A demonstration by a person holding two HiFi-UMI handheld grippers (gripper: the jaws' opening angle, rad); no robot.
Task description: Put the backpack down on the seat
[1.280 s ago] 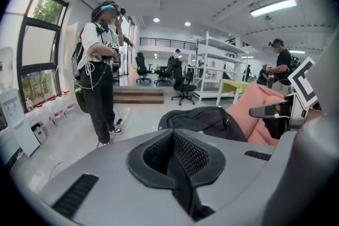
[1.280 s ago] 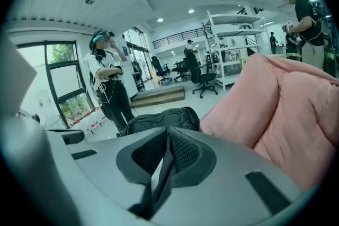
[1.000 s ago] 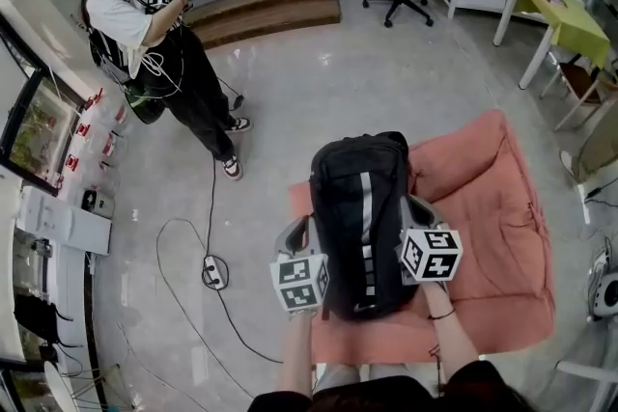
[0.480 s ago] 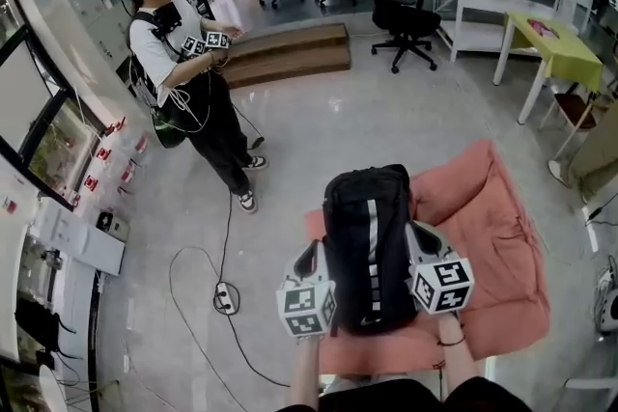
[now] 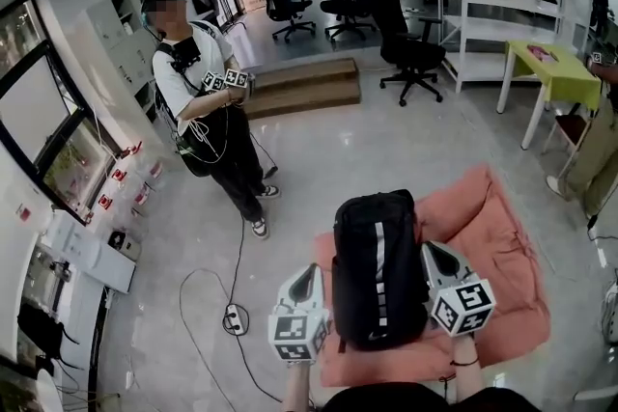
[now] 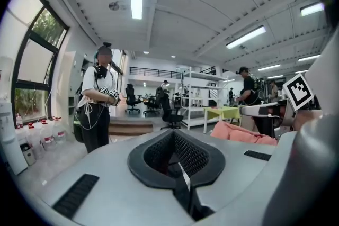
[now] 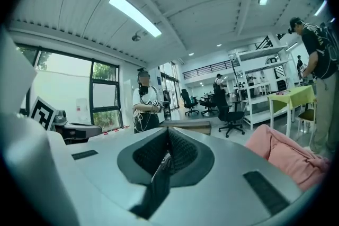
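Observation:
A black backpack (image 5: 379, 265) with a grey stripe hangs upright over the pink cushioned seat (image 5: 502, 246). My left gripper (image 5: 306, 273) is at its left side and my right gripper (image 5: 434, 253) at its right. Seen from the left gripper view, the left gripper (image 6: 174, 153) is shut on a black strap (image 6: 185, 188) that runs between its jaws. The right gripper view shows the right gripper (image 7: 168, 153) likewise shut on a black strap (image 7: 156, 188). Whether the bag's bottom touches the cushion is hidden.
A person (image 5: 208, 111) holding marker-cube grippers stands on the floor to the left. A power strip and cable (image 5: 234, 315) lie near the seat's left edge. A wooden step (image 5: 304, 84), office chairs (image 5: 413, 53), white shelving and a yellow table (image 5: 550, 68) stand farther back.
The head view has tilted up, showing more of the room. The backpack and both grippers now sit lower in the frame, with both grips unchanged. The standing person has shifted right.

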